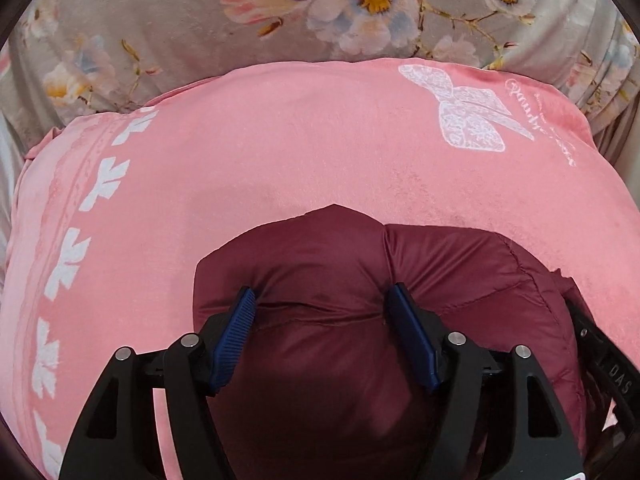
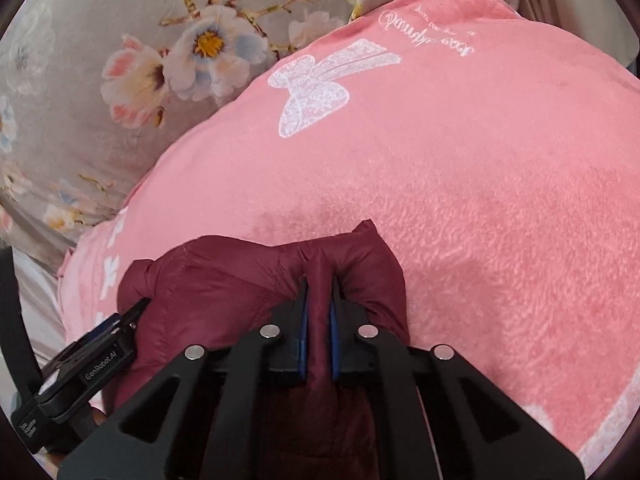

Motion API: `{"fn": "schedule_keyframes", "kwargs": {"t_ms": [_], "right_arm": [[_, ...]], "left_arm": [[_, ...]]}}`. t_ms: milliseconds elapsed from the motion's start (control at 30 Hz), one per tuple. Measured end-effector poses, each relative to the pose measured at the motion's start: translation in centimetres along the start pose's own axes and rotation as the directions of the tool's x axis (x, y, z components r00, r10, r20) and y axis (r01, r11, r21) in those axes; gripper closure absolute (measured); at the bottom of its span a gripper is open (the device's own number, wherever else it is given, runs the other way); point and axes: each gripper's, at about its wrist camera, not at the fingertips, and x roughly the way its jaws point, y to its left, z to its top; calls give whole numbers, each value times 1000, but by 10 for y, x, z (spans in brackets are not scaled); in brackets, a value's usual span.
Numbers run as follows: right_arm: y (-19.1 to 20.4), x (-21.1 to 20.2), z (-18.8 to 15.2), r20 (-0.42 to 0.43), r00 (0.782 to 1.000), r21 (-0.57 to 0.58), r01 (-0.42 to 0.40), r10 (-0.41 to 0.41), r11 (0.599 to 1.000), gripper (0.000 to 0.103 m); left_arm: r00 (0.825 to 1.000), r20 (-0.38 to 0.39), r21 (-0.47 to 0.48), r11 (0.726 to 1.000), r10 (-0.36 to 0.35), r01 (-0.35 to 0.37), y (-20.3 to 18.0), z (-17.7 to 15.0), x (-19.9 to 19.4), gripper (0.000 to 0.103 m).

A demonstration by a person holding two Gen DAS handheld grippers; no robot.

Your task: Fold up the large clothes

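Both grippers tilt steeply downward, side by side, over a pink blanket (image 1: 280, 152). The left gripper (image 1: 324, 320) has its jaws wide, a puffy bulge of the maroon padded jacket (image 1: 320, 252) filling the gap, the blue pads (image 1: 236, 340) pressing into its sides. The right gripper (image 2: 319, 320) has its jaws narrow, pinching a thin ridge of the same jacket (image 2: 224, 280). The jacket lies bunched on the blanket, its seamed edge running across between the two grippers. A floral bedsheet (image 1: 160, 8) lies beyond the blanket.
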Motion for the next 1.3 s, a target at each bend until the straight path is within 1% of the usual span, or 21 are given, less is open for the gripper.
{"fn": "schedule_keyframes", "kwargs": {"t_ms": [100, 200, 333, 433, 600, 1167, 1300], "right_arm": [[10, 10, -5, 27, 997, -83, 70, -68, 994, 97], [13, 17, -5, 34, 995, -108, 92, -89, 990, 97], [12, 22, -4, 26, 997, -106, 78, -76, 991, 97], [12, 23, -4, 26, 996, -114, 82, -79, 990, 97], [12, 24, -5, 27, 997, -114, 80, -77, 990, 97], [8, 27, -3, 29, 997, -102, 69, -66, 992, 98], [2, 25, -3, 41, 998, -71, 45, -42, 996, 98]], "left_arm": [[1000, 11, -7, 1000, 3, -3, -2, -2, 8, 31], [1000, 26, -13, 1000, 12, -12, -4, -5, 15, 29], [998, 49, -11, 999, 31, -31, -7, -9, 21, 27], [997, 62, -6, 999, 51, -51, -10, -12, 24, 26], [995, 73, -3, 998, 64, -64, -12, -13, 28, 26], [993, 81, -4, 997, 80, -80, -14, -13, 30, 23], [993, 80, -4, 996, 89, -89, -14, -12, 31, 22]]}}
